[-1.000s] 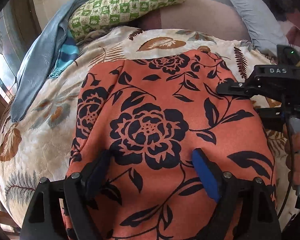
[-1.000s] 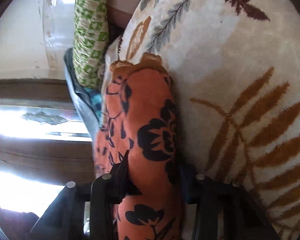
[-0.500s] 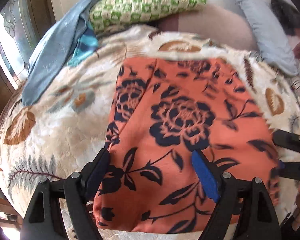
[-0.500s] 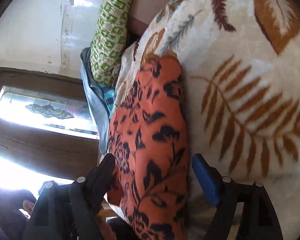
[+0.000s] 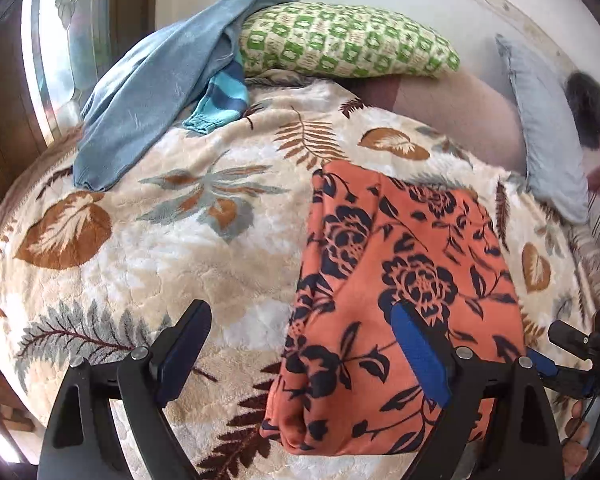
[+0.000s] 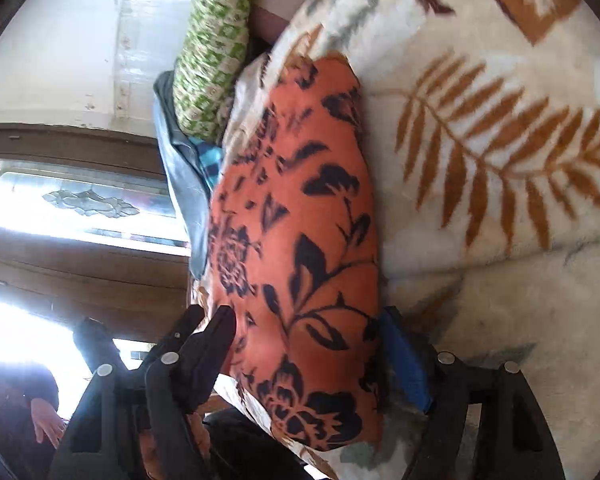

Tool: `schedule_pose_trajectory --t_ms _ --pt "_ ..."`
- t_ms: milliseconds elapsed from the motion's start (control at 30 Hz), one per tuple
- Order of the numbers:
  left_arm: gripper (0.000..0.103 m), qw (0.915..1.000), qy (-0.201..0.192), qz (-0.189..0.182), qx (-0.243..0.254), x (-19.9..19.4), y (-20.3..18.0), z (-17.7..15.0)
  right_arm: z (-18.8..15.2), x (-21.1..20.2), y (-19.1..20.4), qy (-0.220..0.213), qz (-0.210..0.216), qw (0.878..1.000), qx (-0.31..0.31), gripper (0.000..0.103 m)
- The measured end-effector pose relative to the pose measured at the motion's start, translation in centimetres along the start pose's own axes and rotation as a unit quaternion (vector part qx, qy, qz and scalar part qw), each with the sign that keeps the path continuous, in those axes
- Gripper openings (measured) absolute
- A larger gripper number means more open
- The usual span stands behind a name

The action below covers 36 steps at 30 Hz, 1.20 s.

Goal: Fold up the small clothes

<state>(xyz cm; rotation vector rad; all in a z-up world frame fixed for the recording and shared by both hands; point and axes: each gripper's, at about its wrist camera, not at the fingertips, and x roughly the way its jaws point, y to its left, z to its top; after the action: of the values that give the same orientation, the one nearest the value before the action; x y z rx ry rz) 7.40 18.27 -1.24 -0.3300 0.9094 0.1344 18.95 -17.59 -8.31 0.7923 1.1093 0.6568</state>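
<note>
Left wrist, orange floral garment (image 5: 400, 280) folded, right of open left tool (image 5: 300, 344).

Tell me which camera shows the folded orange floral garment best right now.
The left wrist view: the orange floral garment lies there nearly whole, its folded edges and outline clear on the leaf-print blanket. The right wrist view shows it edge-on, foreshortened and slightly blurred.

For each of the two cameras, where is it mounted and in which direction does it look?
Left wrist: sits on the left gripper, looking down over the leaf-print blanket toward the green pillow; its open fingers show, fingertips at lower right.
Right wrist: sits on the right gripper, rolled sideways, looking along the orange floral garment between its closing jaws; a hand at lower left.
Shared: garment, blanket, pillow, blue clothes.
</note>
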Motion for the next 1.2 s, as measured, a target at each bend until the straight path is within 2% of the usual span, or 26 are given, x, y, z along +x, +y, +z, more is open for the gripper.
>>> schedule_pose_trajectory --t_ms 33,100,133,233,267,300,333,367,433,500,667,767,900,1000,1033,1067,1100,1133,1200 --pt "0.092 0.9992 0.017 -0.031 -0.019 0.7 1.0 0.7 0.7 -0.5 0.3 -0.011 0.001 1.0 -0.011 0.078" --pt "0.092 0.9917 0.062 -0.094 -0.062 2.9 2.7 1.5 2.3 -0.1 0.1 -0.01 0.0 1.0 -0.009 0.078" --pt "0.092 0.9881 0.08 -0.105 -0.078 4.2 3.3 1.8 3.0 0.8 -0.2 -0.004 -0.004 1.0 -0.003 0.078" --pt "0.091 0.976 0.141 -0.144 -0.084 8.3 2.8 1.4 4.2 4.8 -1.5 0.037 0.004 0.999 0.01 0.078" --pt "0.089 0.978 0.135 -0.136 -0.083 8.5 2.6 1.2 4.0 6.2 -1.9 0.055 0.002 0.998 0.015 0.077" --pt "0.075 0.9809 0.123 -0.132 -0.071 8.1 2.2 1.2 3.7 7.1 -1.7 0.062 -0.014 0.998 -0.001 0.07" --pt "0.026 0.979 0.124 -0.153 -0.052 7.9 1.6 1.4 3.4 7.5 -1.1 0.062 -0.038 0.997 -0.025 0.053" --pt "0.026 0.9789 0.129 -0.151 -0.048 7.8 1.1 1.5 3.3 7.5 -0.6 0.062 -0.044 0.996 -0.037 0.046" --pt "0.022 0.9841 0.12 -0.126 -0.034 7.3 0.0 1.8 3.4 7.0 0.9 0.061 -0.064 0.994 -0.069 0.04" --pt "0.021 0.9882 0.095 -0.12 -0.007 5.8 -1.8 2.3 3.5 6.2 3.2 0.051 -0.075 0.991 -0.102 0.039" --pt "0.021 0.9845 0.015 -0.163 0.064 -0.1 -7.4 4.8 4.3 0.1 7.5 0.005 -0.082 0.985 -0.153 0.038" --pt "0.021 0.9798 -0.012 -0.184 0.077 -1.7 -10.6 6.2 4.7 -4.5 8.6 -0.029 -0.083 0.983 -0.163 0.038" --pt "0.024 0.978 0.004 -0.195 0.075 0.6 -14.0 5.5 5.3 -9.0 5.7 -0.048 -0.082 0.986 -0.137 0.038" --pt "0.03 0.9835 0.038 -0.163 0.068 5.2 -15.7 2.6 5.3 -8.8 0.5 -0.024 -0.086 0.991 -0.098 0.042" --pt "0.044 0.9856 0.062 -0.141 0.07 7.4 -16.2 1.3 5.1 -8.2 -1.7 -0.018 -0.092 0.993 -0.074 0.048" --pt "0.049 0.9855 0.094 -0.114 0.083 9.6 -16.5 -0.1 4.7 -7.3 -4.2 -0.004 -0.114 0.992 -0.052 0.053" --pt "0.053 0.9844 0.118 -0.091 0.093 11.4 -16.6 -1.4 4.1 -6.7 -6.5 0.012 -0.154 0.987 -0.031 0.058" --pt "0.06 0.9859 0.108 -0.092 0.089 11.7 -16.1 -2.2 3.3 -6.2 -7.9 0.017 -0.18 0.983 -0.018 0.068" --pt "0.076 0.9913 0.075 -0.059 0.09 10.4 -15.5 -1.9 2.4 -7.4 -7.9 -0.014 -0.153 0.988 -0.025 0.069"
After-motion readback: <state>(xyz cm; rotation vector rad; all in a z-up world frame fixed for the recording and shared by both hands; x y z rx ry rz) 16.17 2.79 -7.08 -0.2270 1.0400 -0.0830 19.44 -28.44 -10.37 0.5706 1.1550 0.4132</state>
